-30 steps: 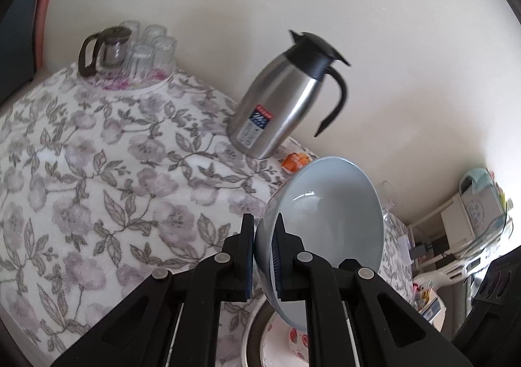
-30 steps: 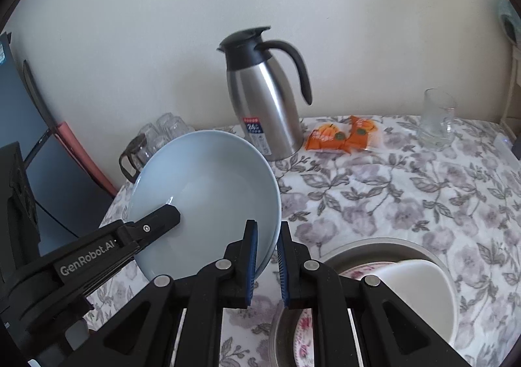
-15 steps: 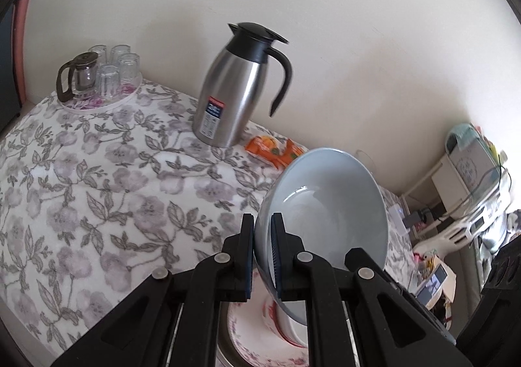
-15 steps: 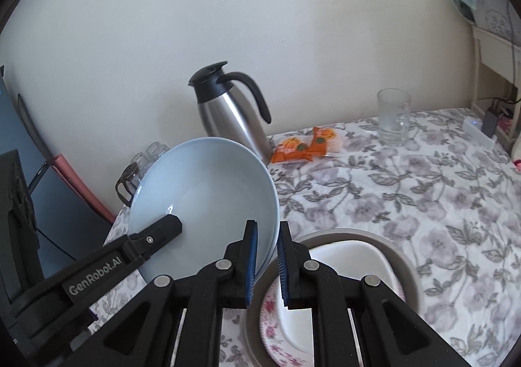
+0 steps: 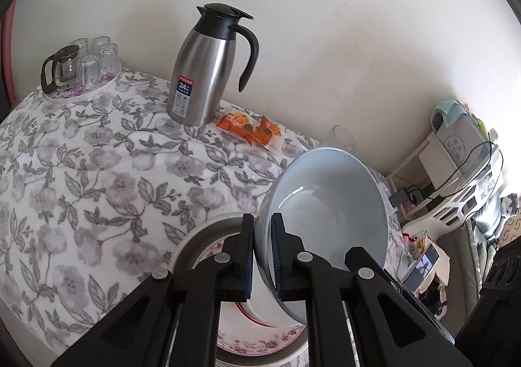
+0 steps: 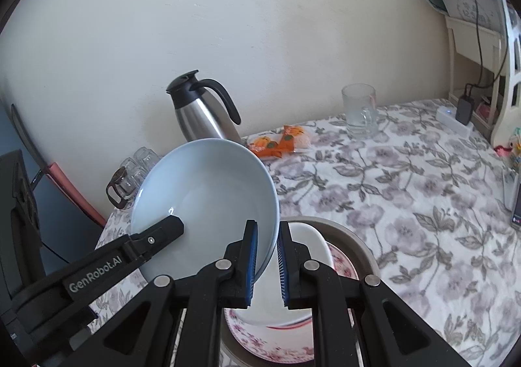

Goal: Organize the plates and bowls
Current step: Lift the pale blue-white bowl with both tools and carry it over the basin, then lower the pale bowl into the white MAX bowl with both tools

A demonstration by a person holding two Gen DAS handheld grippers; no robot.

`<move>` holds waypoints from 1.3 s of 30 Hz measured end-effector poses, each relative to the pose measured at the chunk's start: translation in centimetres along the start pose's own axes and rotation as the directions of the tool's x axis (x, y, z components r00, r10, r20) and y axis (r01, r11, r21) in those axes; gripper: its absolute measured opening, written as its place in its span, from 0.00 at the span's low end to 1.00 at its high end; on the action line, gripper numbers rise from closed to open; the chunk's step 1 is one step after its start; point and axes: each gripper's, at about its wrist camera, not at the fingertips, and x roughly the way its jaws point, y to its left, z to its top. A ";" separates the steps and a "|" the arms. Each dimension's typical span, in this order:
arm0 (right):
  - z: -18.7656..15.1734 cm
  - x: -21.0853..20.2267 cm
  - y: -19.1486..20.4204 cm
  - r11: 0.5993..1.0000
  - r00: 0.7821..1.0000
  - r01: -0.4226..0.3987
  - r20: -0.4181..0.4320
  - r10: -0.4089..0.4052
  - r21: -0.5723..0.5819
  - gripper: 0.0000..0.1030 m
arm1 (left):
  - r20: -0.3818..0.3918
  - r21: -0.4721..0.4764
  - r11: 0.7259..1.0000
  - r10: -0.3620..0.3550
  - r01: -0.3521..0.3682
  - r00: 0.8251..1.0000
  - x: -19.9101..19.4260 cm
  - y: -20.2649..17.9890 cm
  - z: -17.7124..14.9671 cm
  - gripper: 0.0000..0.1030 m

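A pale blue bowl (image 5: 329, 214) is held tilted in the air by both grippers. My left gripper (image 5: 262, 253) is shut on one side of its rim. My right gripper (image 6: 267, 263) is shut on the other side of the same bowl (image 6: 208, 194). The left gripper's arm (image 6: 136, 246) shows in the right wrist view. Below the bowl a round grey tray (image 6: 351, 237) holds a flowered plate (image 6: 273, 344) with a white bowl (image 6: 309, 246) on it. The tray (image 5: 195, 237) and plate (image 5: 260, 344) also show in the left wrist view.
On the flowered tablecloth (image 5: 97, 178) stand a steel jug (image 5: 205, 67), orange snack packets (image 5: 250, 129), a glass mug (image 6: 359, 110) and a tray of glasses with a small glass pot (image 5: 78, 71). A shelf unit with cables (image 6: 482, 67) stands at the right.
Both grippers have carried the blue bowl to the right and over the grey tray. The tray, plate and white bowl now lie directly beneath it.
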 end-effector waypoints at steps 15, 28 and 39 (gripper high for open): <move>-1.0 -0.7 -3.1 0.999 1.000 0.011 -0.029 -0.010 0.037 0.13 | -0.049 0.008 1.000 -0.012 0.013 0.999 1.1 -1.9 -2.1 0.10; -2.1 2.1 -3.8 0.998 0.991 0.023 -0.131 -0.016 0.060 0.13 | -0.129 -0.029 0.999 0.027 -0.031 0.991 3.5 -0.5 -3.0 0.10; -2.7 3.2 -4.1 0.997 0.986 0.040 -0.166 -0.029 0.064 0.13 | -0.179 -0.050 0.998 0.039 -0.048 0.983 5.0 0.3 -3.6 0.10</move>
